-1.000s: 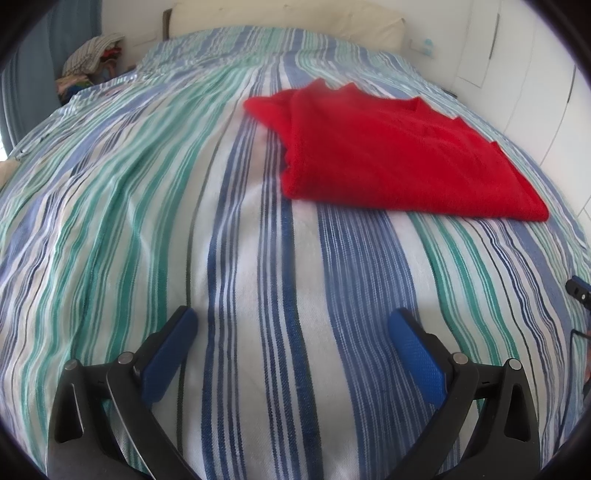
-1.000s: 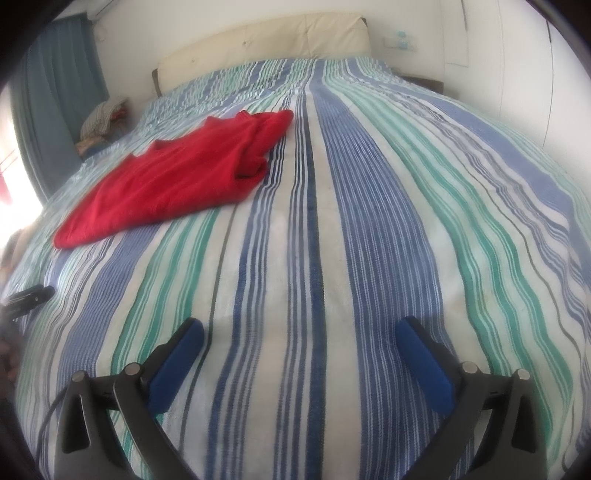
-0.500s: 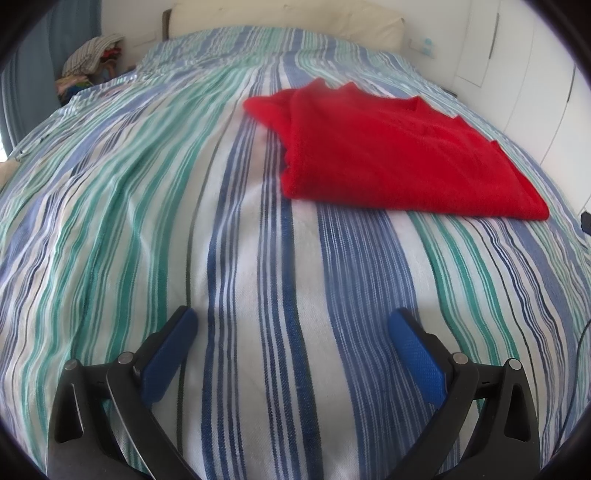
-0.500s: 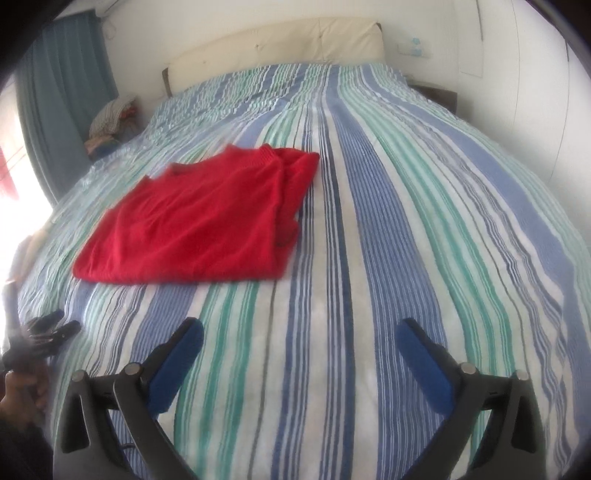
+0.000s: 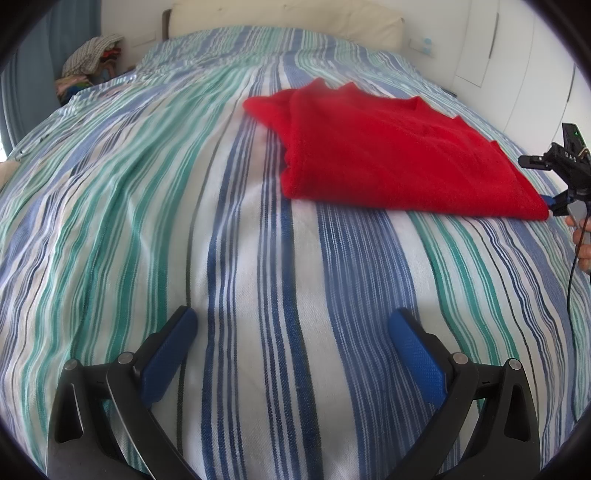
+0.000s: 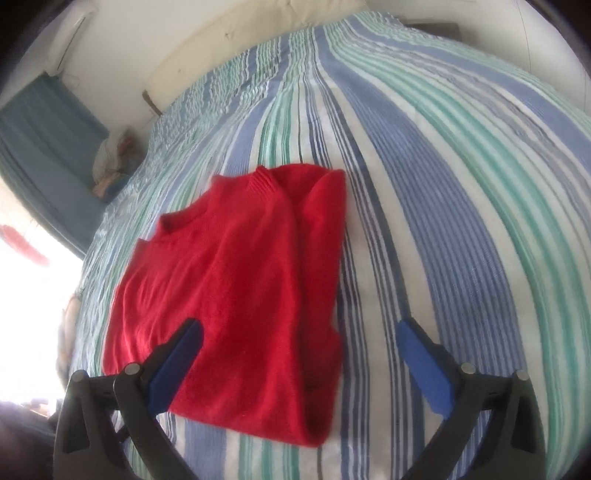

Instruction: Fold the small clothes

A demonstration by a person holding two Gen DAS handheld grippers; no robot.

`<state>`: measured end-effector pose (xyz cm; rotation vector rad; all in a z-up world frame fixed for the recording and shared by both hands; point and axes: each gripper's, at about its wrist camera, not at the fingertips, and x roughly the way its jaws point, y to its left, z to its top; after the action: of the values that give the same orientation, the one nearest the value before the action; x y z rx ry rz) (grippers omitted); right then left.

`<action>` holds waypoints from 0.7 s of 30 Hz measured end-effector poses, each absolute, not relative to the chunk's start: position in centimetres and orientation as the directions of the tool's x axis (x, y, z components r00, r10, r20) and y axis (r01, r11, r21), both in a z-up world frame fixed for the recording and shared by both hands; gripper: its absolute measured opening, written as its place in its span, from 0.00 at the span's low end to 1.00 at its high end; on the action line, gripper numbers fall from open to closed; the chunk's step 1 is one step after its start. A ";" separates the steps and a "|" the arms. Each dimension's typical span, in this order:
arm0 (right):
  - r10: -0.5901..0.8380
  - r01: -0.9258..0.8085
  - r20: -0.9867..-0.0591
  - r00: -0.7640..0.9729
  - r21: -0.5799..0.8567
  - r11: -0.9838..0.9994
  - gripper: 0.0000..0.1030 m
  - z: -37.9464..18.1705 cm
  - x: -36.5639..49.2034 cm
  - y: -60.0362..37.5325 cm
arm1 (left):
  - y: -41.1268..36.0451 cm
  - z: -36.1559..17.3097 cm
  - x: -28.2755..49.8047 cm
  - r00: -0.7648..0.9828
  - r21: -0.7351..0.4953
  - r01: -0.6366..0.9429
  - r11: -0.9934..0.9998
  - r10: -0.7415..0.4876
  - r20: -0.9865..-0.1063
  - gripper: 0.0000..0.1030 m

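Note:
A red knit sweater (image 5: 391, 155) lies partly folded on the striped bedspread (image 5: 184, 206), its sleeves tucked in. In the right wrist view the sweater (image 6: 240, 280) fills the lower middle, hem end nearest. My right gripper (image 6: 299, 350) is open and empty, hovering over the near hem edge with its left finger above the cloth. It also shows in the left wrist view (image 5: 565, 184) at the sweater's right corner. My left gripper (image 5: 291, 343) is open and empty, low over bare bedspread well short of the sweater.
A cream headboard (image 5: 288, 16) runs along the bed's far end. A pile of clothes (image 5: 92, 62) sits beside the bed at far left, by a blue curtain (image 6: 40, 122). White wardrobe doors (image 5: 517, 55) stand to the right.
My right gripper has swung left and forward over the sweater's near hem, and now shows at the right edge of the left wrist view. My left gripper has stayed still.

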<state>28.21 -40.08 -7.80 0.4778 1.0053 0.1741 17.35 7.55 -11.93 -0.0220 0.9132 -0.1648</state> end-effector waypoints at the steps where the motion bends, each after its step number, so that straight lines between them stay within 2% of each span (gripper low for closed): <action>1: 0.361 0.080 -0.773 0.522 0.466 0.881 0.99 -8.5 28.6 -39.8 | 7.6 -11.9 17.3 0.600 -0.089 0.133 0.987 -0.151 -0.786 1.00; 3: 0.354 0.108 -0.778 0.518 0.471 0.876 0.98 -9.6 29.1 -39.7 | 7.5 -11.9 17.3 0.599 -0.089 0.133 0.987 -0.151 -0.786 1.00; 5: 0.365 0.118 -0.765 0.530 0.493 0.862 0.80 -10.1 29.6 -39.8 | 7.5 -11.9 17.3 0.599 -0.088 0.133 0.987 -0.151 -0.786 1.00; 6: 0.400 0.094 -0.752 0.524 0.518 0.850 0.43 -10.2 29.9 -39.6 | 7.5 -11.9 17.3 0.599 -0.088 0.133 0.987 -0.151 -0.786 1.00; 7: 0.450 0.068 -0.737 0.504 0.553 0.830 0.12 -10.4 30.5 -39.4 | 7.5 -11.9 17.3 0.599 -0.088 0.133 0.987 -0.151 -0.786 1.00; 10: 0.409 0.034 -0.758 0.508 0.492 0.870 0.12 -8.7 31.2 -37.7 | 7.6 -11.9 17.3 0.600 -0.088 0.132 0.987 -0.151 -0.786 1.00; 12: 0.390 -0.003 -0.734 0.556 0.467 0.884 0.12 -5.9 31.2 -35.9 | 7.5 -11.9 17.3 0.599 -0.087 0.132 0.987 -0.150 -0.786 1.00; 16: 0.451 -0.119 -0.670 0.590 0.481 0.869 0.12 0.0 32.0 -29.9 | 7.4 -12.0 17.3 0.597 -0.076 0.133 0.988 -0.141 -0.790 1.00; 21: 0.498 -0.258 -0.698 0.514 0.429 0.866 0.12 2.5 34.3 -18.7 | 7.5 -11.9 17.2 0.599 -0.082 0.136 0.987 -0.147 -0.787 1.00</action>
<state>34.26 -18.69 2.49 0.2867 0.9257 0.4617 17.23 7.50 -11.91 -0.0138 0.9141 -0.1642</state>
